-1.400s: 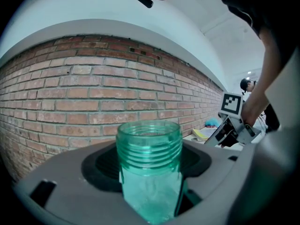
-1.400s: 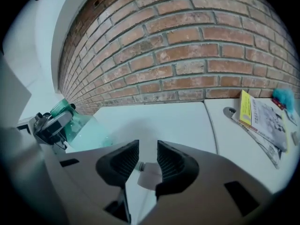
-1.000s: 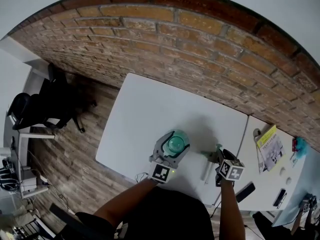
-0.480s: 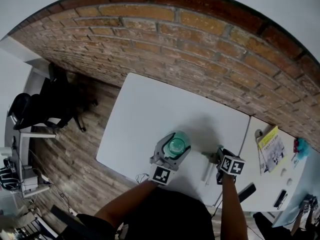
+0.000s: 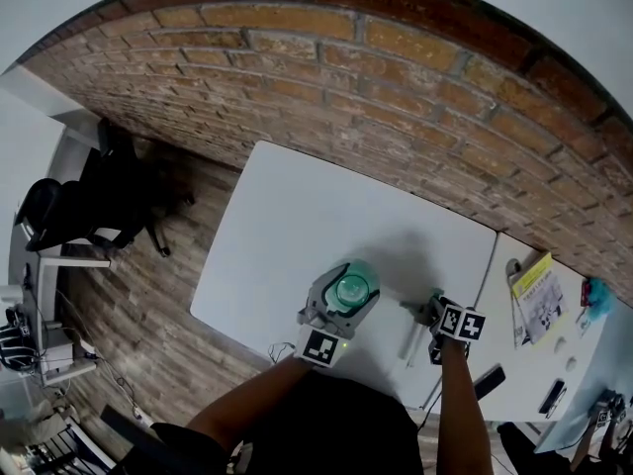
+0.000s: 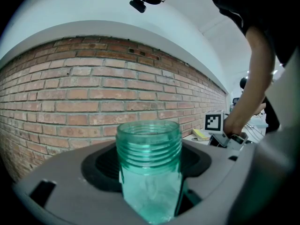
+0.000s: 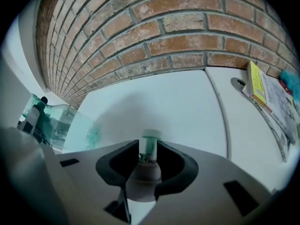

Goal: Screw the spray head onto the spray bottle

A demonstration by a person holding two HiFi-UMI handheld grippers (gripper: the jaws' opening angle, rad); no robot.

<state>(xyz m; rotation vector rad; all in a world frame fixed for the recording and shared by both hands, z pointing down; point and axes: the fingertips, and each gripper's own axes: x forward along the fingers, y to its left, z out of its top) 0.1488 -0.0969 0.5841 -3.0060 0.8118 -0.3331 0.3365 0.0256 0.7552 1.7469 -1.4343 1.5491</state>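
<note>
A clear teal spray bottle (image 5: 351, 287) stands upright on the white table (image 5: 297, 216), its threaded neck (image 6: 149, 142) open at the top. My left gripper (image 5: 344, 295) is shut on the bottle's body, just below the neck. To its right, my right gripper (image 5: 433, 315) points steeply down, shut on the spray head (image 7: 149, 150), a grey collar with a teal nozzle stem. The head's white dip tube (image 5: 408, 342) slants down toward the table. The two are apart, with the bottle (image 7: 56, 121) off to the right gripper's left.
A second white table (image 5: 554, 364) adjoins on the right, carrying a yellow booklet (image 5: 536, 290) and a black object (image 5: 487, 382). A brick wall (image 5: 396, 87) runs behind. A black office chair (image 5: 59, 216) stands on the wooden floor to the left.
My right gripper with the spray head has sunk a little and tilted. The left gripper and the bottle have stayed where they were.
</note>
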